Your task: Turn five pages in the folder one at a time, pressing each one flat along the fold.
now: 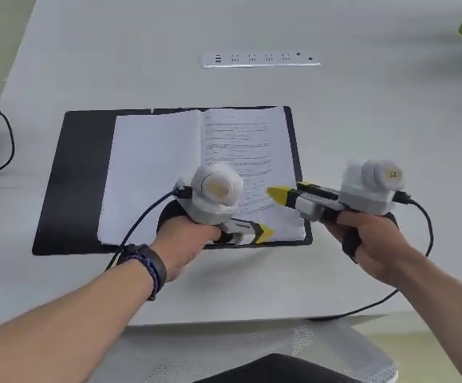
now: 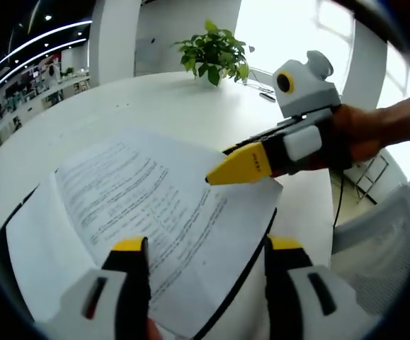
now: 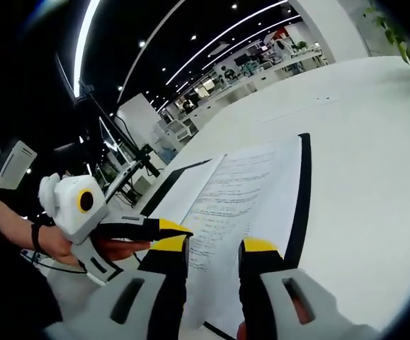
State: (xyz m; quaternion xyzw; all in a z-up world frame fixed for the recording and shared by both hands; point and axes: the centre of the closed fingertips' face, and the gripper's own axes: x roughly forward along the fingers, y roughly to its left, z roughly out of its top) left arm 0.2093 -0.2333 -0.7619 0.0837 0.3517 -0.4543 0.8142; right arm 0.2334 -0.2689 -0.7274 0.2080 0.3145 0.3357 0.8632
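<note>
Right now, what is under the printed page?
The black folder shows as a border past the right and near edges of the page, so the page lies on it. Any further pages beneath are covered.

open-plan office: rows of desks (image 3: 261, 67), ceiling light strips (image 3: 86, 35), potted plant (image 2: 215, 53).

Left white plastic gripper with yellow-tipped jaws (image 1: 256, 233) sits low near the tabletop's near edge, pointing right, jaws spread wide. Left hand (image 1: 184, 243) wraps its handle; left forearm (image 1: 63, 319) is bare. Right white plastic gripper with yellow-tipped jaws (image 1: 280, 194) points left, jaws a narrow gap apart, tips near the left's. Right hand (image 1: 374, 239) grips it; right forearm (image 1: 446, 295) is bare.
</note>
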